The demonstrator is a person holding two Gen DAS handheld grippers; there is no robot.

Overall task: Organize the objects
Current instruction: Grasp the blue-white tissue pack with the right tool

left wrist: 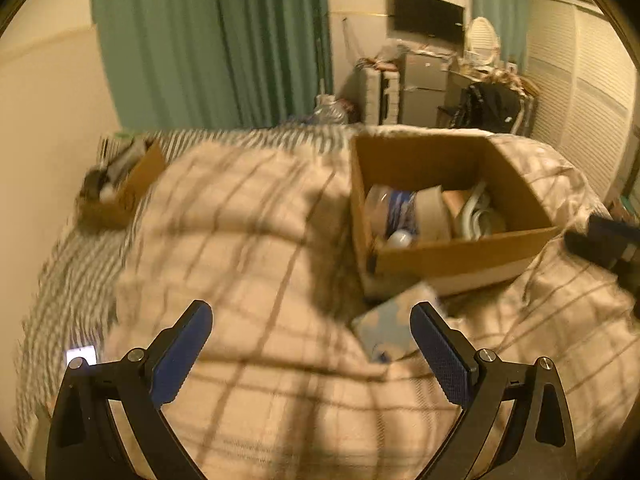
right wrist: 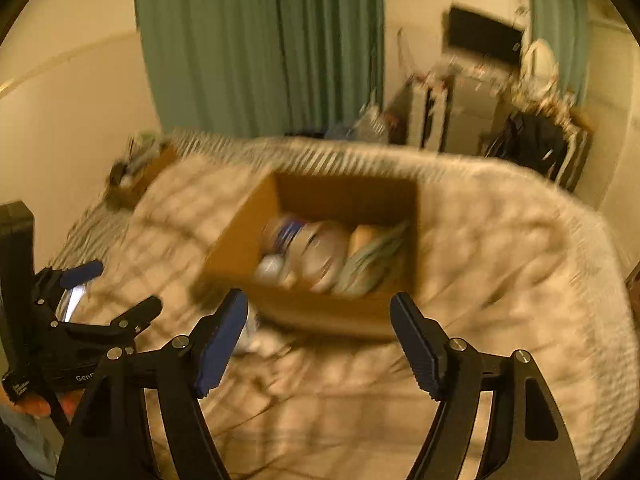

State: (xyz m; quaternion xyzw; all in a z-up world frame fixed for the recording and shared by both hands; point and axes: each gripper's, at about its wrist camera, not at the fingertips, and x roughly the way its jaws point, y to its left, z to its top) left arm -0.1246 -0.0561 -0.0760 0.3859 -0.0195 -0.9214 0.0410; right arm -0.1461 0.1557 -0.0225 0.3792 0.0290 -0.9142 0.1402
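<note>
An open cardboard box [left wrist: 460, 256] sits on a plaid blanket [left wrist: 248, 248] on a bed. It holds a roll of tape [left wrist: 432, 212], a small white bottle [left wrist: 400, 238], a blue packet and white cables. A flat light-blue packet [left wrist: 388, 328] lies on the blanket by the box's near corner. My left gripper [left wrist: 312, 320] is open and empty above the blanket, left of that packet. My right gripper [right wrist: 320, 312] is open and empty just before the same box [right wrist: 320, 312]. The left gripper [right wrist: 108, 292] also shows at the left of the right wrist view. Both views are blurred.
A second cardboard box [left wrist: 124, 196] with clutter stands at the bed's far left by the wall. Green curtains [left wrist: 216, 40] hang behind. A small fridge [left wrist: 424, 88], a wall TV [left wrist: 428, 14] and a dark bag [left wrist: 488, 108] lie beyond the bed. A lit phone [left wrist: 82, 356] lies at the left.
</note>
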